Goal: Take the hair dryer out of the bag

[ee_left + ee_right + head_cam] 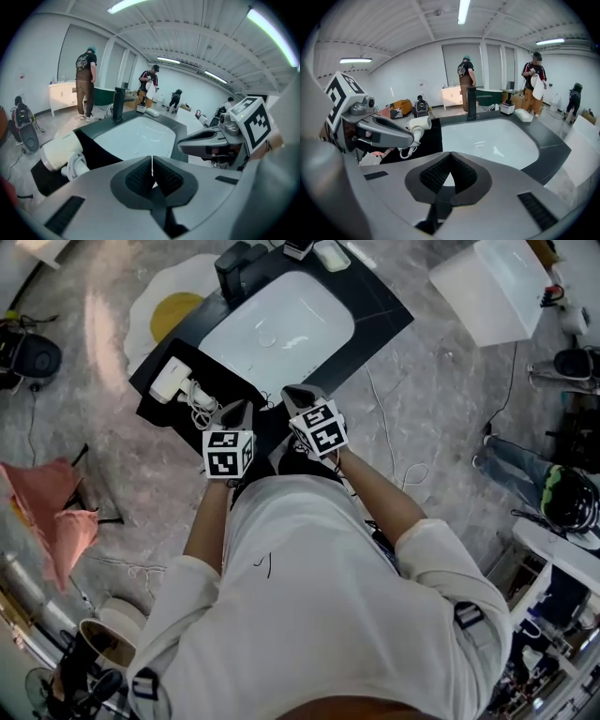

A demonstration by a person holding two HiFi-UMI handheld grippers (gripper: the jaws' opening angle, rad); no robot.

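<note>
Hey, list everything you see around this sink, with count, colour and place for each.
hair dryer: one, white, with its cord, lying on the bag at the counter's left end
bag: one, black, flat under the hair dryer
counter: one, black, around the sink
sink: one, white, set in the counter
faucet: one, black, behind the sink
rug: one, white with a yellow centre, on the floor beyond the counter
cloth: one, pink, far left by the floor
people: several, beyond the sink
left gripper: one, grey, shut, empty
right gripper: one, grey, shut, empty, beside the left
</note>
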